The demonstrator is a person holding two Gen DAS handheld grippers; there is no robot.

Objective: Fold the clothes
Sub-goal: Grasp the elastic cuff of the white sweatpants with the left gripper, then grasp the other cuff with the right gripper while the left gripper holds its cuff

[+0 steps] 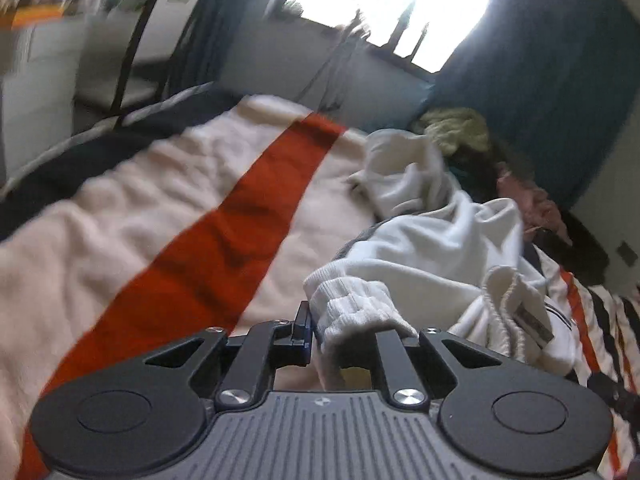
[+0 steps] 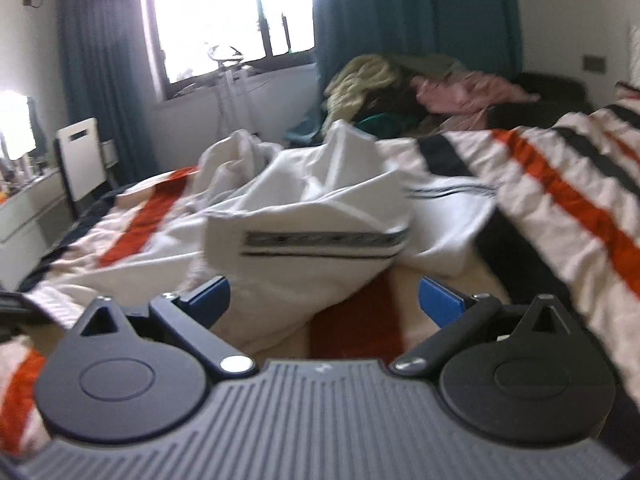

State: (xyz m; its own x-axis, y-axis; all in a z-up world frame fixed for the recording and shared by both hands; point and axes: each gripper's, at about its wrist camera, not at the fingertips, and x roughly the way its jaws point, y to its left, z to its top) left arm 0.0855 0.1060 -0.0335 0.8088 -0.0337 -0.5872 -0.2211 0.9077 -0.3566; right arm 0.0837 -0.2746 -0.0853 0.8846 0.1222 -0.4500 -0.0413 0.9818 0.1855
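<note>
1. Site: a white sweatshirt lies crumpled on a bed under an orange-and-black striped blanket; a pile of other clothes sits at the far side by the curtains

2. Left gripper: jaws pinching the ribbed cuff of the sweatshirt; the sleeve runs forward and to the right from the jaws into the bunched body

3. Right gripper: jaws spread, holding nothing; a dark-striped fold of the sweatshirt lies straight ahead, its nearest edge drooping between the blue fingers

4. Axis: the dark trim band lies crosswise to the right gripper's line of approach

5. Judgement: the right gripper is the free one and is nearer the garment body, so the next grasp probably falls to it, straight forward
</note>
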